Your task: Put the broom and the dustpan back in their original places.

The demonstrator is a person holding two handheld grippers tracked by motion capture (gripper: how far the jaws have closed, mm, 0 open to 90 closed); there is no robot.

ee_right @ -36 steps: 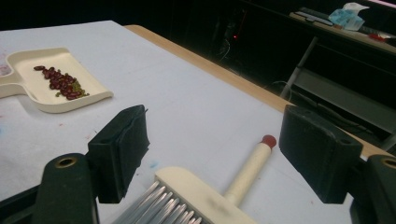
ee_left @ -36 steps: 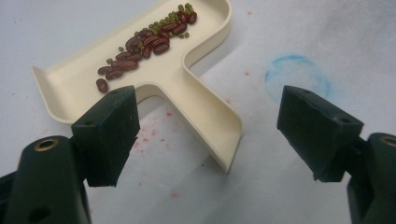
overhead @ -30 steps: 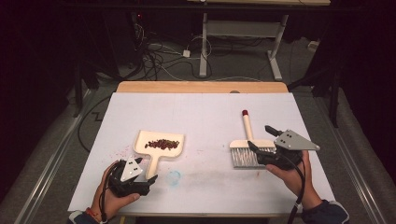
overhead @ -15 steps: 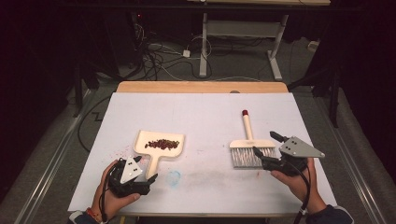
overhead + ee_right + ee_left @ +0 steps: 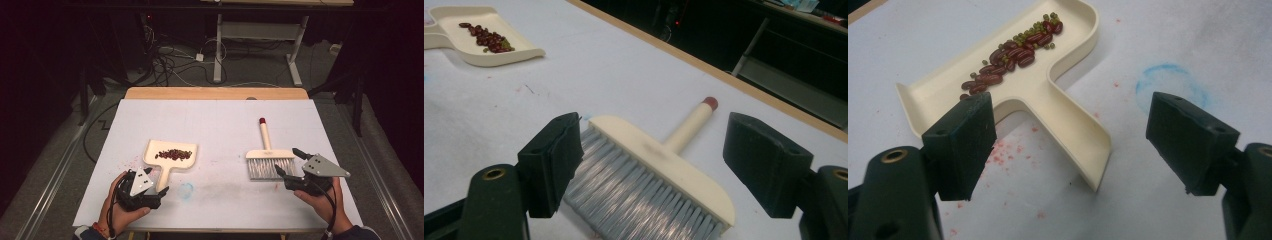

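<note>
Right tongs (image 5: pixel 289 161) farther from brush (image 5: pixel 269 159).

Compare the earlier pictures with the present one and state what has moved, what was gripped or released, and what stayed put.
The right gripper has drawn back a little toward the person and to the right, away from the brush, jaws open. Nothing was gripped or released. The left gripper stays open at the handle of the dustpan; dustpan, beans and brush lie unmoved.

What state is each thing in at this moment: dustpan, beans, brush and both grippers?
Dustpan: flat on the table, loaded, not gripped.
Beans: heaped in the dustpan, red with a few green.
Brush: lying flat, bristles toward the person, not gripped.
Left gripper: open, jaws either side of the dustpan handle.
Right gripper: open, jaws either side of the brush head.
</note>
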